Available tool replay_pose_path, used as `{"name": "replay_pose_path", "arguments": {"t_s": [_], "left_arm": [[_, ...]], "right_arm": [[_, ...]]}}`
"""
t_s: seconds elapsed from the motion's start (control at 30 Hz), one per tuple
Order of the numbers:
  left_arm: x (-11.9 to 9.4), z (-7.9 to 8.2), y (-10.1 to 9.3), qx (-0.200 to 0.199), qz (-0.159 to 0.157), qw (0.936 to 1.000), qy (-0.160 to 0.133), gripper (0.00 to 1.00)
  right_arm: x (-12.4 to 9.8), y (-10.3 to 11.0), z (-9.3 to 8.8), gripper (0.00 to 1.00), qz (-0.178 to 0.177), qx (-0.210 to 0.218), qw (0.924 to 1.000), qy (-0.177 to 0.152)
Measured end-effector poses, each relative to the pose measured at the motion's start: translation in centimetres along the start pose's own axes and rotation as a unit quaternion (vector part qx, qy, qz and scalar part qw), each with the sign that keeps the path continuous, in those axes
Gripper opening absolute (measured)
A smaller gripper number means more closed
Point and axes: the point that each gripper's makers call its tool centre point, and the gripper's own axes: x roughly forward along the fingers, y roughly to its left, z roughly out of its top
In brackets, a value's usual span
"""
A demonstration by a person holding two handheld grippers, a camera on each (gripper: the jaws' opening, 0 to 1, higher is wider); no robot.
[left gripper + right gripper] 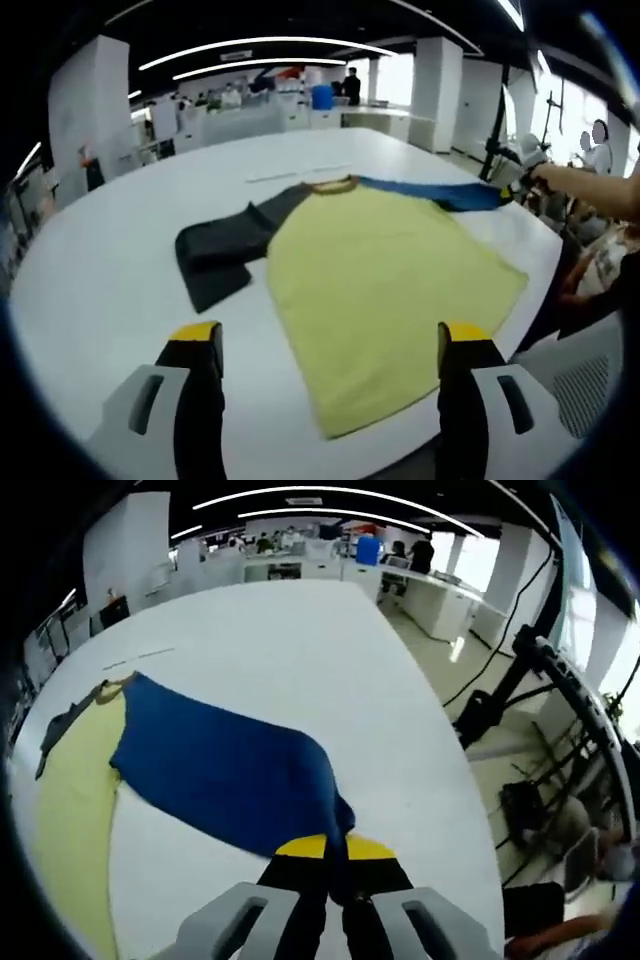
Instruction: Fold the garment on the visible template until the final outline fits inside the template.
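Garment (385,275) lies flat on the white bench (110,270), just ahead of the left tongs (330,345) — yellow body between and beyond their tips, dark grey sleeve (225,250) ahead to their left, blue sleeve (440,192) stretched out far right. Left tongs spread wide, holding nothing. Right tongs (335,848) pressed together, pinching the cuff end of the blue sleeve (230,765) — in the left gripper view they (515,170) show at the sleeve's far end, a person's arm (590,190) behind them.
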Motion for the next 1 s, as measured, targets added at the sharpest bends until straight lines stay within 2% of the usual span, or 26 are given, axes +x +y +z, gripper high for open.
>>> {"name": "replay_pose_path", "arguments": {"t_s": [0.2,0.43,0.53,0.7,0.77,0.87,0.9,1.0], "left_arm": [[-0.1,-0.3,-0.2,0.003,-0.001,1.0,0.006,0.86],[-0.1,-0.2,-0.3,0.0,0.001,1.0,0.005,0.86],[-0.2,-0.3,-0.4,0.001,0.001,1.0,0.007,0.86],[-0.3,-0.5,-0.4,-0.001,0.002,1.0,0.008,0.86],[-0.3,-0.5,-0.4,-0.002,0.001,1.0,0.009,0.85],[-0.2,-0.4,-0.5,0.0,0.0,0.9999,0.01,0.85],[-0.2,-0.4,-0.5,0.001,0.0,0.9999,0.01,0.85],[-0.2,-0.4,-0.6,0.001,-0.001,0.9999,0.011,0.85]], "right_arm": [[1.1,-0.4,-0.9,0.0,0.002,0.001,0.9999,0.016],[1.6,-0.8,-1.7,0.03,0.004,0.013,0.9997,0.018],[1.2,-1.8,-1.7,0.11,-0.013,0.034,0.9993,0.012],[0.5,-3.0,-2.3,0.13,-0.024,0.055,0.9981,0.011],[0.3,-3.2,-2.5,0.14,-0.017,0.08,0.9966,0.007],[-0.2,-3.0,-2.6,0.18,-0.011,0.094,0.9955,-0.003],[-0.4,-2.6,-2.7,0.19,0.001,0.117,0.9931,-0.007],[-0.6,-2.5,-2.8,0.2,0.005,0.132,0.9912,-0.013]]}}
